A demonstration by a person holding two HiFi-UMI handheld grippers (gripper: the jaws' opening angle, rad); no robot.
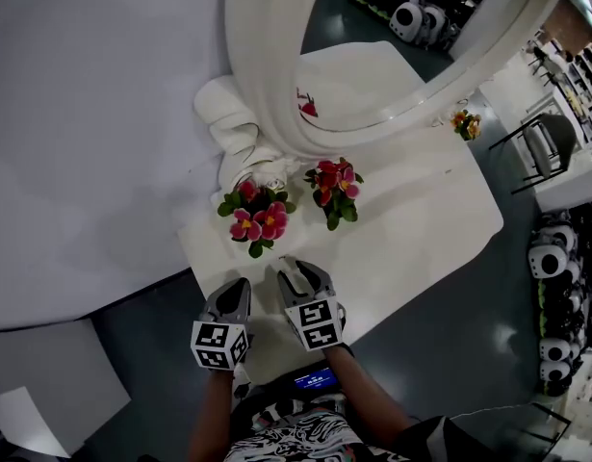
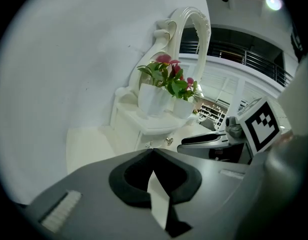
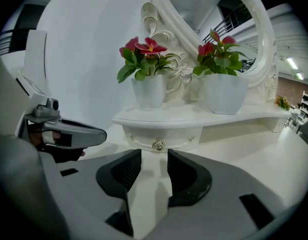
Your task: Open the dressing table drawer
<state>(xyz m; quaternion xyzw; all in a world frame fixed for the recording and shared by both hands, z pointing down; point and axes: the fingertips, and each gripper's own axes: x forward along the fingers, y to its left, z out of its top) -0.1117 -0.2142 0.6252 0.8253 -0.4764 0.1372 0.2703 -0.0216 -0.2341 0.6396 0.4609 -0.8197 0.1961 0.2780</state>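
Note:
The white dressing table [image 1: 421,221] carries a small raised shelf with a shallow drawer [image 3: 159,135] under two flower pots. The drawer is closed, with a gold knob [image 3: 158,144] at its middle, and this knob [image 2: 169,140] also shows in the left gripper view. My right gripper [image 3: 154,156] is open and empty, its jaws lined up with the knob a short way in front of it. In the head view that right gripper [image 1: 294,268] hovers over the table's front. My left gripper [image 2: 152,149] is shut on nothing. It is beside the right one, the left gripper [image 1: 236,288] being nearer the table's left corner.
Two white pots of red flowers [image 1: 258,216] [image 1: 334,187] stand on the shelf under the oval mirror frame [image 1: 267,94]. A white wall [image 1: 93,114] lies to the left. A chair [image 1: 546,142] and white robots [image 1: 551,253] stand to the right.

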